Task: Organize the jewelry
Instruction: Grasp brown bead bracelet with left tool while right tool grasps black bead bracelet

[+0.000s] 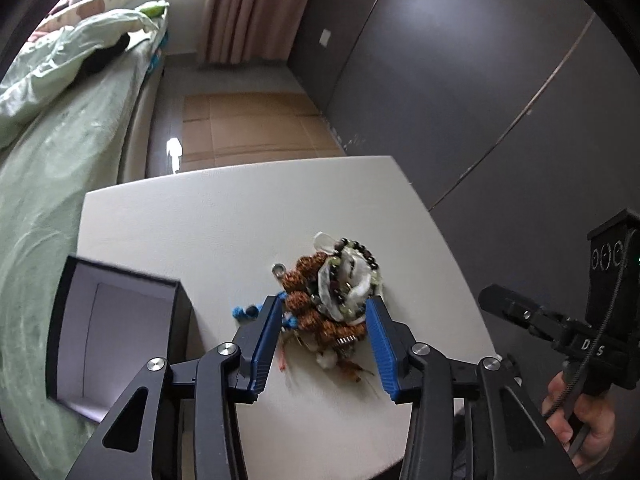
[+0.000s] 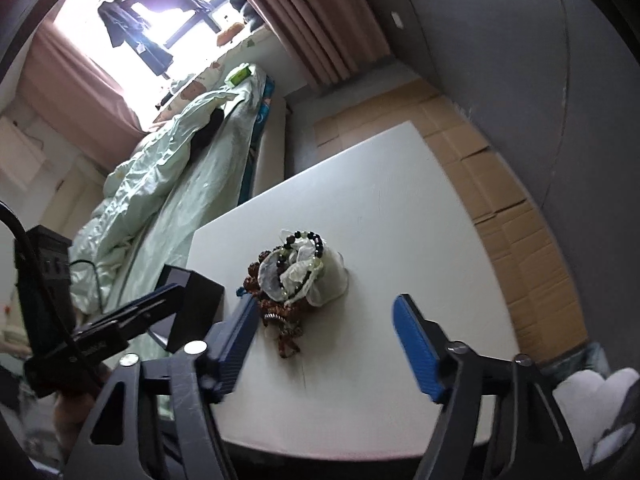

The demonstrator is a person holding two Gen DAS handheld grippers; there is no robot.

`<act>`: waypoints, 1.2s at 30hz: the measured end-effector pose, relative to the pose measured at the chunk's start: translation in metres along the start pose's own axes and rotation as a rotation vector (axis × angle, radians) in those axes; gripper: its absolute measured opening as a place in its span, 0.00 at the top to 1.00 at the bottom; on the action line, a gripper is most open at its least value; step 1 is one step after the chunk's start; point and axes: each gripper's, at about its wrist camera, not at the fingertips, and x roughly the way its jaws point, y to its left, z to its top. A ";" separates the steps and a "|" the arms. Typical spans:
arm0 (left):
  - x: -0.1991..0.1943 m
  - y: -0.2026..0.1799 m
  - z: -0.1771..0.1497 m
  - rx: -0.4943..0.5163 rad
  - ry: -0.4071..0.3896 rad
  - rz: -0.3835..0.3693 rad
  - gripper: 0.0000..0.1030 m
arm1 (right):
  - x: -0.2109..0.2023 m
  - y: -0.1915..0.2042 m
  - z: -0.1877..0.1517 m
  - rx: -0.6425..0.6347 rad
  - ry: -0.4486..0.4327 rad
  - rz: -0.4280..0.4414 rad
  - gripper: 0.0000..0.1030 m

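A tangled jewelry pile (image 1: 332, 292) lies mid-table: brown carved beads, dark and pale-green bead bracelets, white gauze pouches, a blue cord. In the left wrist view my left gripper (image 1: 324, 316) is open, its blue pads on either side of the pile's near part, and I cannot see them pressing it. An open black jewelry box (image 1: 116, 332) with a pale lining stands to the left. The right wrist view has my right gripper (image 2: 324, 312) open just short of the jewelry pile (image 2: 300, 272), nothing between its pads. There the left gripper (image 2: 168, 292) reaches in beside the box (image 2: 196, 296).
The white table (image 1: 240, 220) ends close behind the pile. A bed (image 1: 48, 168) with a green duvet runs along the left. Flattened cardboard (image 2: 500, 184) covers the floor beyond, by a grey wall (image 1: 460, 80). A hand (image 1: 580, 420) holds the right gripper (image 1: 520, 312).
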 end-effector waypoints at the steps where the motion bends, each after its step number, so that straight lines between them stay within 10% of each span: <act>1: 0.005 0.002 0.005 -0.010 0.014 -0.003 0.56 | 0.004 -0.001 0.005 0.000 0.005 0.004 0.37; 21: 0.074 0.031 0.006 -0.133 0.155 -0.047 0.69 | 0.122 0.009 0.056 0.006 0.263 0.034 0.68; 36: 0.068 0.027 0.012 -0.144 0.124 -0.097 0.80 | 0.107 0.001 0.060 0.014 0.197 0.019 0.91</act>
